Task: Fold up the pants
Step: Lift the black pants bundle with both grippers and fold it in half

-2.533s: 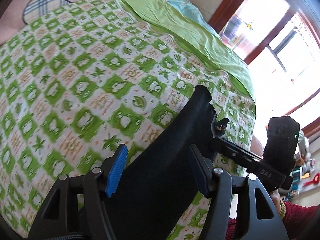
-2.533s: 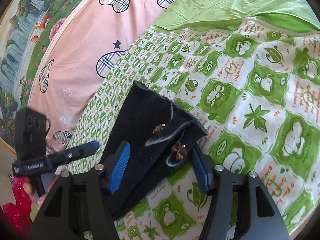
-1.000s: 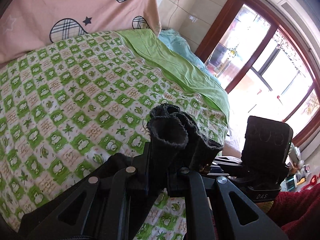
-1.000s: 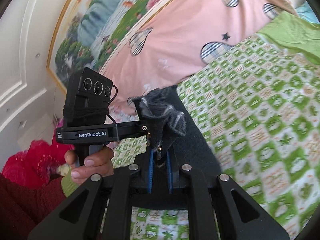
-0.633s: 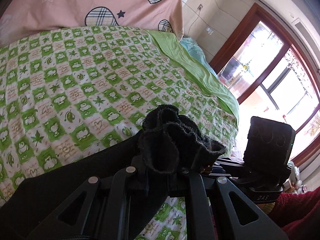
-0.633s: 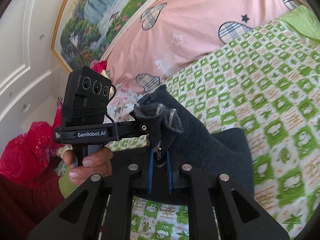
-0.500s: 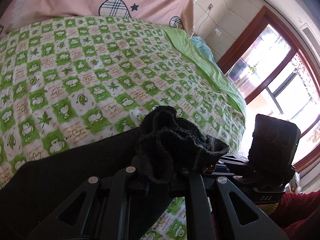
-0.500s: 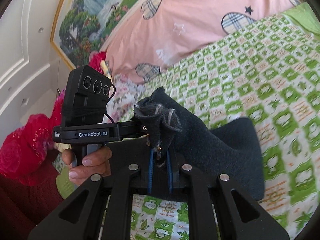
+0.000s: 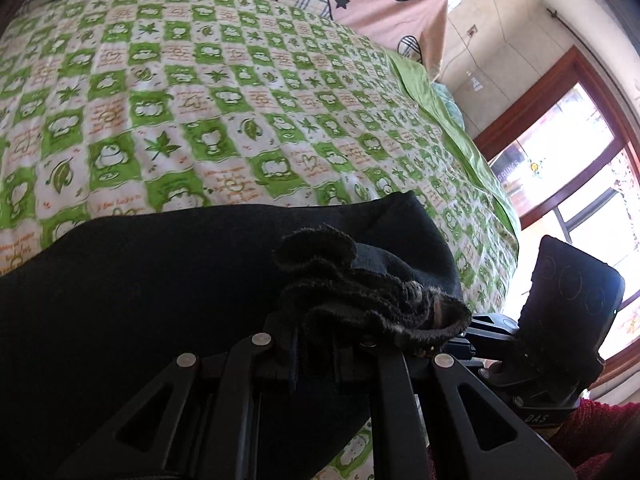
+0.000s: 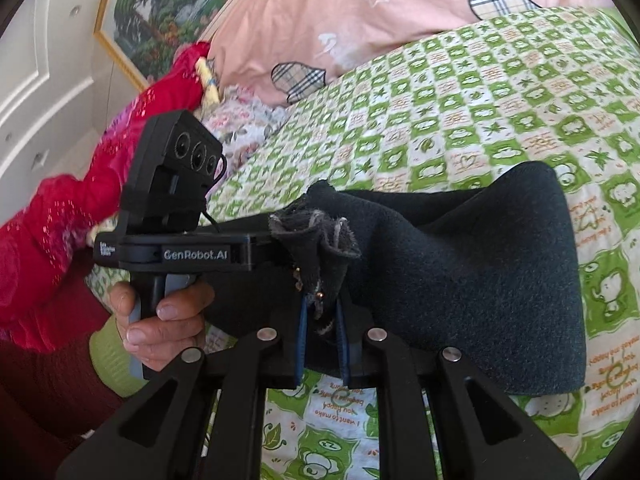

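Observation:
The black pants [image 9: 160, 280] lie across the green checked bed cover, also seen in the right wrist view [image 10: 480, 264]. My left gripper [image 9: 316, 344] is shut on a bunched, frayed end of the pants [image 9: 360, 300]. My right gripper [image 10: 322, 320] is shut on the other bunched end [image 10: 316, 240], its blue pads [image 10: 302, 340] pinching the cloth. The two grippers are close side by side: the left one shows in the right wrist view [image 10: 256, 252], the right one's body in the left wrist view [image 9: 568, 320]. The cloth folds over itself beyond the grippers.
The bed cover [image 9: 200, 100] stretches far ahead. A pink quilt with plaid hearts [image 10: 380, 12] lies at the head. A red garment [image 10: 80, 184] sits at the left. A window with a wooden frame [image 9: 560, 140] is to the right.
Both grippers, holding the pants ends, have moved down and forward over the bed. The cloth now lies spread and doubled on the cover instead of hanging bunched.

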`<state>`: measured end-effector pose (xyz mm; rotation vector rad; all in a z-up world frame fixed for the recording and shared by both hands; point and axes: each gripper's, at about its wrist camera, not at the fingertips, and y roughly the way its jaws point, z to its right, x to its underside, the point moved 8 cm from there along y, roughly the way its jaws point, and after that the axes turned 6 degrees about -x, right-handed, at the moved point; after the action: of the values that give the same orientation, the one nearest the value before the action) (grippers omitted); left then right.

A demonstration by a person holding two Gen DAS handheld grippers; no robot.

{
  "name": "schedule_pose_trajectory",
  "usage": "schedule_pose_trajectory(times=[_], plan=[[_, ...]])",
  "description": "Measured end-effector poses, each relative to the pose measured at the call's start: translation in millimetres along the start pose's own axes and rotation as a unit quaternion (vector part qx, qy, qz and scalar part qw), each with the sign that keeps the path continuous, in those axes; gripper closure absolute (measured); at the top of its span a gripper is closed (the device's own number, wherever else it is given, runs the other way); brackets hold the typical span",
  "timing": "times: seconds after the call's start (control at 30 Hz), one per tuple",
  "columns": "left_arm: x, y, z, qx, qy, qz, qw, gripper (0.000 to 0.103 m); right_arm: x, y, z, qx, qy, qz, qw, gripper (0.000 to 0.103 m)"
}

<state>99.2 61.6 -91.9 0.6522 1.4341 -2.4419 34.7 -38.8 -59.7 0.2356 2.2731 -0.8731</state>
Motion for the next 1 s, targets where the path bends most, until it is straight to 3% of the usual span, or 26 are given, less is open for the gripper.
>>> schedule_pose_trajectory(times=[0.17,0.27,0.37,0.43,0.53,0.67,0.87,1.0], plan=[[5,-8,-8,-0.011,-0.013,0.008,0.9998,0.093,5,8,-5,0.02,-0.025,-0.024,0.999,0.086],[9,-16,-13,-0.017,-0.025,0.016,0.9994,0.093,7,9,-6,0.014,-0.023,-0.032,0.999,0.077],[13,-26,-19,-0.018,-0.045,0.025,0.9985,0.093,10,12,-14,0.0,-0.03,-0.042,0.999,0.061],[17,-35,-23,-0.018,-0.06,0.031,0.9975,0.092,12,13,-19,-0.005,-0.038,-0.046,0.998,0.06],[21,-48,-27,-0.013,-0.078,0.038,0.9962,0.085,14,9,-26,-0.017,-0.037,-0.048,0.998,0.06],[25,-58,-25,-0.014,-0.091,0.04,0.995,0.062,6,-6,-31,-0.027,-0.036,-0.028,0.999,0.06],[24,-62,-14,0.002,-0.107,0.04,0.9935,0.05,-20,-35,-23,-0.01,-0.031,0.02,0.999,0.06],[17,-52,-6,-0.014,-0.11,0.027,0.9934,0.046,-36,-52,0,0.041,-0.03,0.044,0.998,0.06]])
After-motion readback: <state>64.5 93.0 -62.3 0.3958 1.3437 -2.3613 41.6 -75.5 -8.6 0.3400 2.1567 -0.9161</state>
